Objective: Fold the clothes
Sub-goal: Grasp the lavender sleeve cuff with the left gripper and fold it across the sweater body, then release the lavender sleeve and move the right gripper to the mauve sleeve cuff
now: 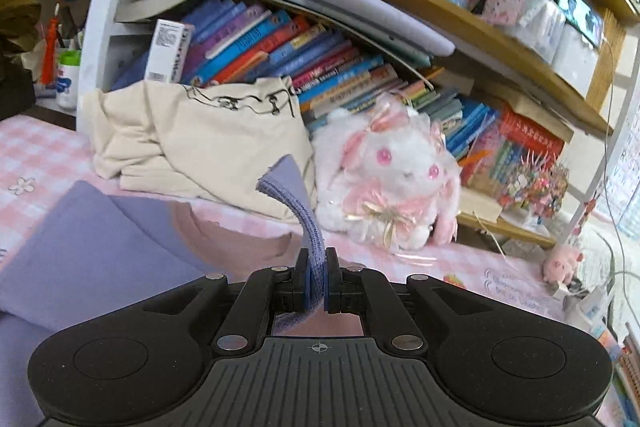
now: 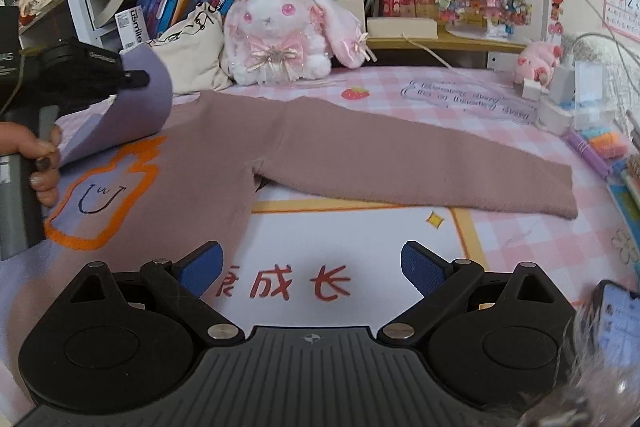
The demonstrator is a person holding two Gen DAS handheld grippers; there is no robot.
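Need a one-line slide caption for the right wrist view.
Left claw lifts the sweater's lilac cuff; right claw open above the mat.

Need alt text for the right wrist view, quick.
The right gripper hangs open over a pink-brown sweater spread flat on a pink checked bed cover, one sleeve stretched rightward. At left, the left gripper lifts the lilac sleeve.

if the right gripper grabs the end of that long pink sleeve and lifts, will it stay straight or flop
Likely flop: the sleeve is soft knit lying flat on the bed cover, and the lilac cuff pinched in the left gripper already bends over. It probably feels light. Its fuzzy surface should grip the right gripper pads rather than slip.
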